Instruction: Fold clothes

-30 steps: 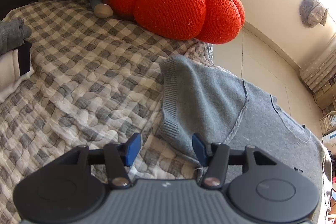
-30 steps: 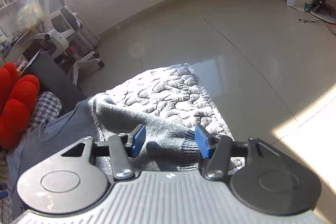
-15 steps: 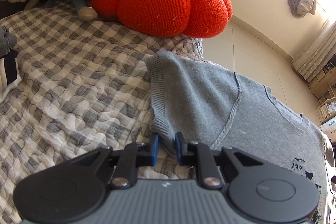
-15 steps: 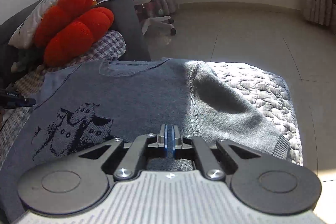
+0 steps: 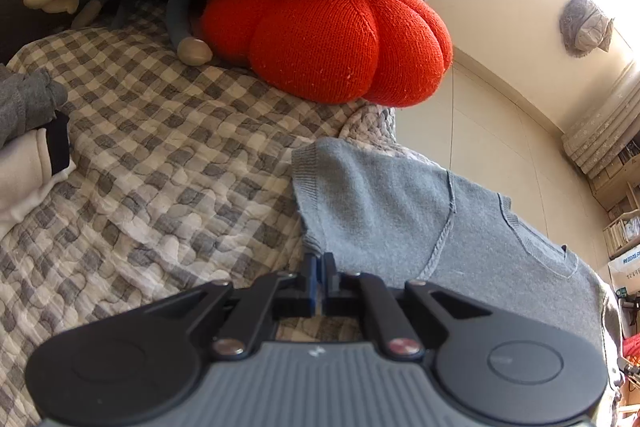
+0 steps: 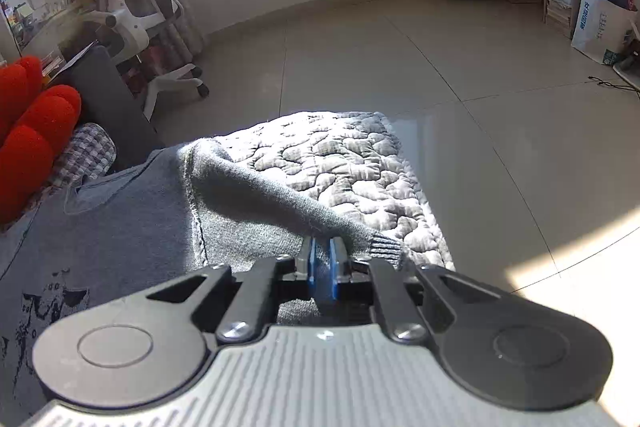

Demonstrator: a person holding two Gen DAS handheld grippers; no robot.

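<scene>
Both sets of jaws are pinching shut on sleeve cuffs: the left gripper (image 5: 319,277) and right gripper (image 6: 322,269) are gripping the grey knit sweater (image 6: 132,211), lying face-up across the quilted sofa cover (image 5: 160,163). It looks soft, light and droopy; cuffs and hem are probably the firmest holds.

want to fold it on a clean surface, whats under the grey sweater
The grey sweater lies on a quilted checked cover, which shows around both sleeves. What lies directly beneath the body is covered by the knit.
</scene>
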